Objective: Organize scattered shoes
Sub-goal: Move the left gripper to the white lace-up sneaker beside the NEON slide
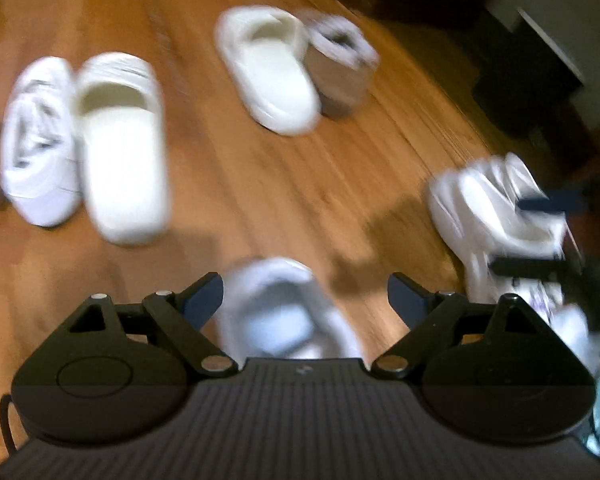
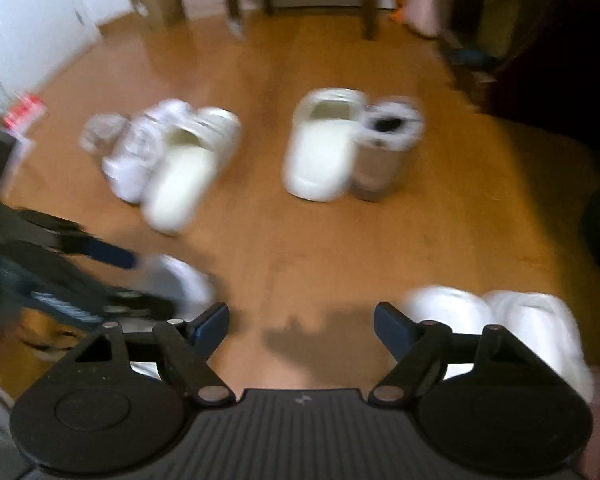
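Wood floor [image 2: 300, 240], blurry pics. L gripper [image 1: 305, 300] jaws wide, nothing gripped; white shoe [image 1: 284, 312] on floor below/between them. R gripper [image 2: 300, 326] wide too, empty, over bare floor. Slide [image 2: 180, 172] beside sneaker [image 2: 136, 156]; 2nd slide [image 2: 320, 152] touching grey boot [image 2: 384, 156]. White pair [image 2: 496, 320] near R jaw.

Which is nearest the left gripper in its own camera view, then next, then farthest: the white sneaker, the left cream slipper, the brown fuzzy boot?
1. White sneaker, between the open fingers of the left gripper.
2. Cream slipper, left of middle.
3. Brown fuzzy boot, farthest, upper right.
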The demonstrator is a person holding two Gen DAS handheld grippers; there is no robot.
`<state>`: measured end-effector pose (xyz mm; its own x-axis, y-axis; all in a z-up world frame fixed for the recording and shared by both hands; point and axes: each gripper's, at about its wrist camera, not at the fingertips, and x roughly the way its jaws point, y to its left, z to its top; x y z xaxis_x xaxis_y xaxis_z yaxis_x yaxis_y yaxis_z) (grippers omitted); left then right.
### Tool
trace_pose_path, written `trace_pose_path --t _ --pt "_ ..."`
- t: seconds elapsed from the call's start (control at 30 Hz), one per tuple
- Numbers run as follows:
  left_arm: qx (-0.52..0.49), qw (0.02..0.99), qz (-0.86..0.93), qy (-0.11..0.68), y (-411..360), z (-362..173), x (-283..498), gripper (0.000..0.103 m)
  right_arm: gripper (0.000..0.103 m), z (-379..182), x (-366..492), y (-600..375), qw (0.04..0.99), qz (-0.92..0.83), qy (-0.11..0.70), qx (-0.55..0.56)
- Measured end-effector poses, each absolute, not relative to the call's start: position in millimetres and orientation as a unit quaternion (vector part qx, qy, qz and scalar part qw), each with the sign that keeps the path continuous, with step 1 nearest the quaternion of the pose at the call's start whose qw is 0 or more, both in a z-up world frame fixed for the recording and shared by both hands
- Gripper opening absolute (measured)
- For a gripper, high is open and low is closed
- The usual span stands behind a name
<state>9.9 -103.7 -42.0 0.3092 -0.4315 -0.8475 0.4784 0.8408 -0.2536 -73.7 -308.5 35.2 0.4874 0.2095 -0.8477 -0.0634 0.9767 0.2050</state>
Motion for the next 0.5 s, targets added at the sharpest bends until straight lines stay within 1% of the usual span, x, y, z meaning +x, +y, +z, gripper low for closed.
trace_pose_path --t 0.1,0.2,0.27,0.3,0.33,0.37,0.4,0.47,0.5 --pt "0.017 0.835 -0.227 0.501 -66 -36 30 0.09 0.081 32 -52 -289 0.836 0.111 0.524 0.119" --pt "0.006 0.856 -0.176 0.486 -26 -36 50 0.09 0.063 28 -15 -264 0.8 0.154 0.555 0.171" --pt "-0.005 0.862 -0.151 0.483 -5 -40 62 0.085 0.053 27 9 -252 0.792 0.161 0.561 0.181" --pt "-0.011 0.865 -0.138 0.482 4 -42 68 0.083 0.042 26 19 -246 0.791 0.161 0.562 0.181" --pt "-0.017 0.868 -0.126 0.48 14 -44 74 0.077 0.033 25 26 -240 0.79 0.16 0.563 0.181" --pt "-0.023 0.87 -0.113 0.479 24 -46 80 0.069 0.031 22 41 -232 0.789 0.155 0.567 0.181" --pt "-0.029 0.87 -0.11 0.48 30 -47 85 0.065 0.031 21 48 -226 0.787 0.15 0.569 0.184" --pt "-0.048 0.87 -0.105 0.48 40 -53 105 0.059 0.031 12 70 -215 0.782 0.141 0.576 0.193" --pt "-0.053 0.872 -0.101 0.477 41 -55 112 0.059 0.031 7 82 -209 0.779 0.139 0.579 0.195"
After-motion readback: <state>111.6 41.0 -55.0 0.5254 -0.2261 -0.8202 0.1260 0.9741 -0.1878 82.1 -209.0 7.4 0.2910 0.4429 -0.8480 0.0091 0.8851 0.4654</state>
